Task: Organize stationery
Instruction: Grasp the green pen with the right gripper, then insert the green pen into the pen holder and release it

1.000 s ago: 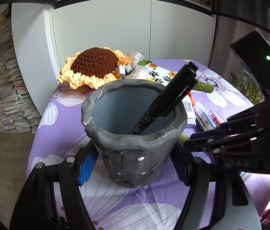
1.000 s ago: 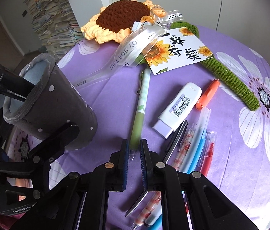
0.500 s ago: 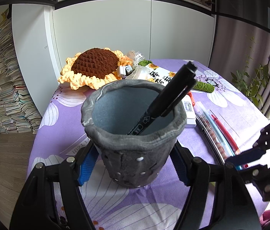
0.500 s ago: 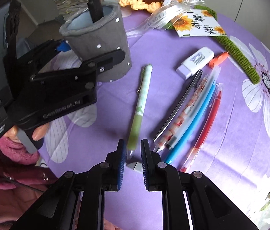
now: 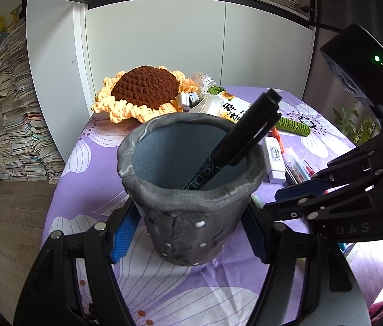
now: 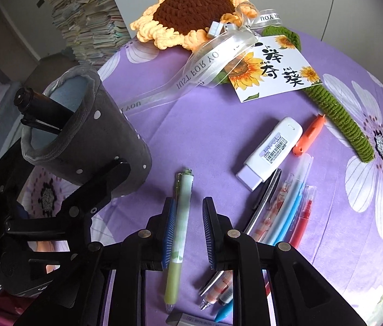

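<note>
One green pen [image 6: 178,233] lies on the table [image 6: 207,135] between the apart right gripper [image 6: 186,226] pads.
Closing off-centre could roll it away; left gripper [image 5: 188,233] clamps the grey holder [image 5: 191,190], marker [image 5: 234,141] inside.

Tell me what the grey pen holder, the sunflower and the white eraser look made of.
Grey pen holder: soft felt-like fabric, matte, with a rolled, sagging rim and white dots. Sunflower: chunky crocheted yarn, with loops visible in the brown centre and yellow petals. White eraser: its case looks like smooth, slightly glossy hard plastic with a barcode sticker; what is inside cannot be told.
</note>
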